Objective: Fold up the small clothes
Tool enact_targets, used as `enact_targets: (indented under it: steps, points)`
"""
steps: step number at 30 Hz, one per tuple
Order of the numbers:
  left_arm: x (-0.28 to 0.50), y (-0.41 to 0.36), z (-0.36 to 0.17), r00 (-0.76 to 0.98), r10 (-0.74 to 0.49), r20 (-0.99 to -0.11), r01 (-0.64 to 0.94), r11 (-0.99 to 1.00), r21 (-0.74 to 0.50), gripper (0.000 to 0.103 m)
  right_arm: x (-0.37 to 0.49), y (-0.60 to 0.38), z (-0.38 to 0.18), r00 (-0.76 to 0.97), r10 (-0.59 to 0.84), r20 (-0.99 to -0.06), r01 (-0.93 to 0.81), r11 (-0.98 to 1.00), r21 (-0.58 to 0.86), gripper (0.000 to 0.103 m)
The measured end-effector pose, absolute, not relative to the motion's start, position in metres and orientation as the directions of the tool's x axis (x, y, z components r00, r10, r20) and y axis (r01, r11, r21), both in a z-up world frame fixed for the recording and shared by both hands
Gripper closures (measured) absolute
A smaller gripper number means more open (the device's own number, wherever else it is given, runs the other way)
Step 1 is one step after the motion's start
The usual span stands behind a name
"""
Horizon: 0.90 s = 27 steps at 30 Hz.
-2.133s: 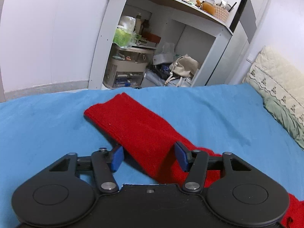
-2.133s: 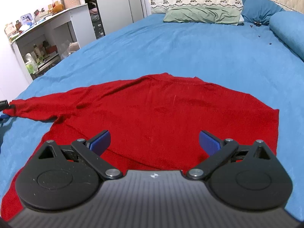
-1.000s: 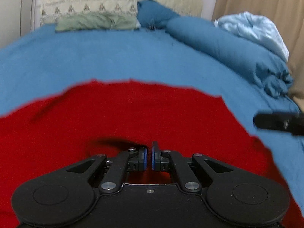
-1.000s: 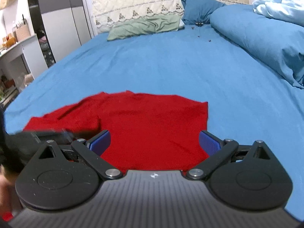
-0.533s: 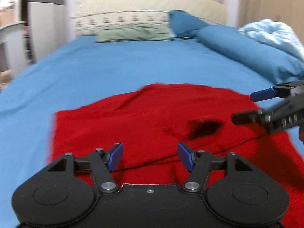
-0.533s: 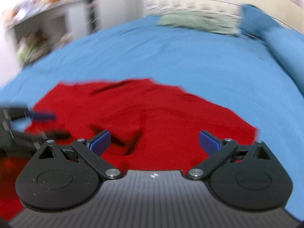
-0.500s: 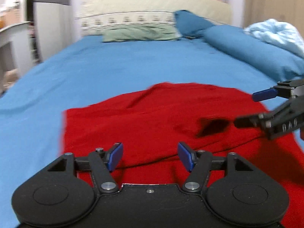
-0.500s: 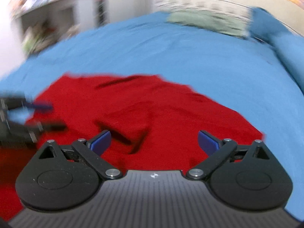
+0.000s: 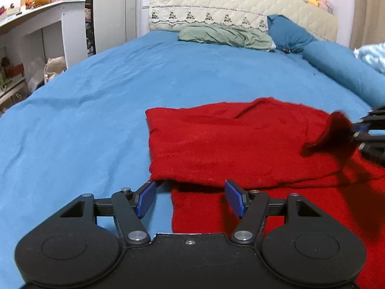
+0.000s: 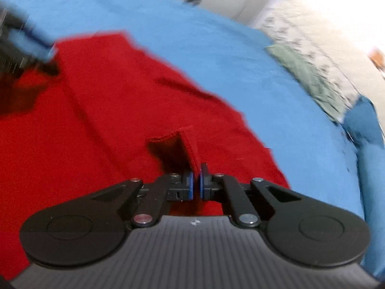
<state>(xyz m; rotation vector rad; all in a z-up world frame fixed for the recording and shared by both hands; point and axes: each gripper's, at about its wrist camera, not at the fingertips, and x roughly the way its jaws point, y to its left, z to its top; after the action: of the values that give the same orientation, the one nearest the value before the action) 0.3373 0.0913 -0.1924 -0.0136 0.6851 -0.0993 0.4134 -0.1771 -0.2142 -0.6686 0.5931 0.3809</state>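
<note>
A red knit sweater (image 9: 228, 144) lies on the blue bedsheet (image 9: 84, 110), with one sleeve folded across its body. My left gripper (image 9: 190, 200) is open and empty, low over the sweater's near left edge. My right gripper (image 10: 196, 180) is shut on a red cuff (image 10: 178, 149) of the sweater and holds it lifted over the body. In the left wrist view the right gripper (image 9: 368, 132) shows at the right edge with the pinched cloth (image 9: 332, 134). The right wrist view is blurred.
Green pillow (image 9: 223, 35) and blue pillow (image 9: 288, 33) lie by the quilted headboard (image 9: 240, 7). A rolled blue duvet (image 9: 346, 69) runs along the right side. A white shelf unit (image 9: 36, 33) stands off the bed's left edge.
My right gripper has shut on the sweater's cuff and lifted it over the body. My left gripper has stayed open and moved towards the sweater's left edge.
</note>
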Motion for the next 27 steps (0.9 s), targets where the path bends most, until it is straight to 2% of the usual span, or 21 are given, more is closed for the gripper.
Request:
enact_targets:
  steps: [4, 6, 9, 13, 15, 16, 17, 21, 27]
  points:
    - [0.340, 0.094, -0.195, 0.768, -0.089, -0.634, 0.096, 0.995, -0.024, 0.035, 0.408, -0.239, -0.182, 0.837, 0.074, -0.542, -0.266, 0.921, -0.284, 0.083]
    - [0.342, 0.094, -0.198, 0.763, -0.092, -0.640, 0.097, 0.995, -0.028, 0.035, 0.404, -0.267, -0.178, 0.847, 0.012, -0.531, -0.136, 0.971, -0.195, 0.083]
    - [0.347, 0.095, -0.205, 0.757, -0.099, -0.646, 0.097, 0.995, -0.039, 0.035, 0.398, -0.301, -0.189, 0.823, -0.079, -0.563, 0.022, 0.994, -0.107, 0.083]
    - [0.353, 0.090, -0.207, 0.761, -0.115, -0.638, 0.118, 0.992, -0.038, 0.038, 0.394, -0.324, -0.214, 0.780, -0.077, -0.621, 0.078, 0.997, -0.025, 0.083]
    - [0.357, 0.087, -0.205, 0.764, -0.137, -0.630, 0.144, 0.989, -0.041, 0.055, 0.393, -0.327, -0.219, 0.782, -0.073, -0.618, 0.079, 0.997, -0.017, 0.083]
    - [0.359, 0.087, -0.205, 0.764, -0.144, -0.629, 0.148, 0.988, -0.047, 0.080, 0.391, -0.328, -0.217, 0.789, -0.073, -0.610, 0.084, 0.996, -0.010, 0.083]
    - [0.361, 0.088, -0.204, 0.760, -0.149, -0.632, 0.143, 0.988, -0.061, 0.095, 0.391, -0.328, -0.215, 0.797, -0.072, -0.599, 0.088, 0.996, -0.003, 0.083]
    - [0.361, 0.103, -0.204, 0.749, -0.159, -0.643, 0.086, 0.986, -0.144, 0.095, 0.379, -0.334, -0.207, 0.821, -0.102, -0.562, 0.148, 0.988, 0.038, 0.083]
    - [0.351, 0.112, -0.207, 0.739, -0.152, -0.657, 0.052, 0.984, -0.169, 0.097, 0.370, -0.344, -0.234, 0.771, -0.118, -0.626, 0.183, 0.982, 0.040, 0.082]
